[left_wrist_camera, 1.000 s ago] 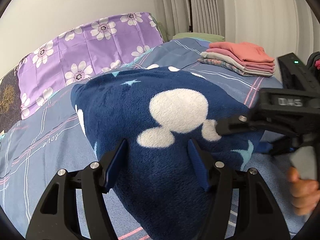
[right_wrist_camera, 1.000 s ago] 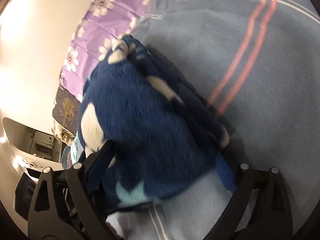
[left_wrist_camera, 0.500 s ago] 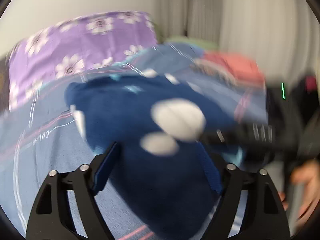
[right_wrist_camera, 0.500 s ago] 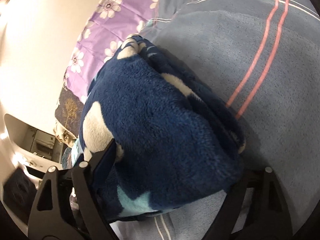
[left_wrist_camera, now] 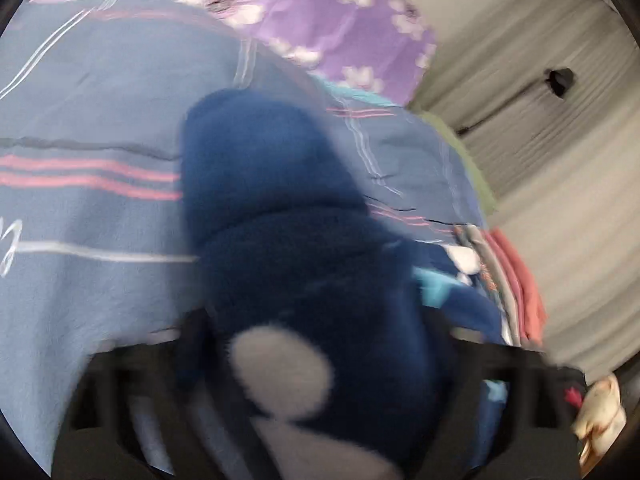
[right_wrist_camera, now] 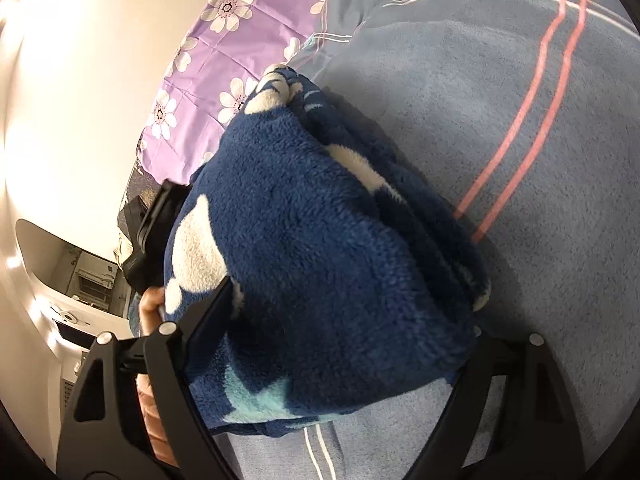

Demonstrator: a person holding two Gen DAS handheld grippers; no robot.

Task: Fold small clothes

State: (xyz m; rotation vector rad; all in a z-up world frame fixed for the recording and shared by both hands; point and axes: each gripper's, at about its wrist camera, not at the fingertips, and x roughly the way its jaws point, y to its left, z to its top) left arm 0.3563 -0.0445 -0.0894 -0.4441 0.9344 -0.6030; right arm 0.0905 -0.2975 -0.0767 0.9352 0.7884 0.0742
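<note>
Legend. We hold one folded navy fleece garment (right_wrist_camera: pixel 320 240), printed with white mouse-head shapes, between both grippers over the blue striped bedspread (right_wrist_camera: pixel 520 140).

Right wrist view: the garment fills the throat of the right gripper (right_wrist_camera: pixel 348 340). Its jaws have just been closing and now bracket the thick bundle on both flanks, one finger (right_wrist_camera: pixel 208 320) pressed against the fleece near a white patch; we read this as a clamp on the near end. The bundle's long axis runs away from this gripper toward the purple floral pillow (right_wrist_camera: pixel 224 40), and its far end rests on the bedspread.

Left wrist view, heavily blurred: the left gripper (left_wrist_camera: pixel 316 344) straddles another part of the same garment (left_wrist_camera: pixel 288 220). Its jaws have just been closing too, with fleece filling the gap between the dark fingers; whether the pads truly press we cannot tell through the blur. Here too the garment extends straight ahead.

We judge that the coming move depends on this shared axis: the two grippers hold the bundle at different parts, so a lift or carry should keep them aligned, or the fold may open.

Count: one navy garment, two grippers, one pillow, one stack of folded clothes (left_wrist_camera: pixel 516 280) at the right, apparently the place for finished pieces.
</note>
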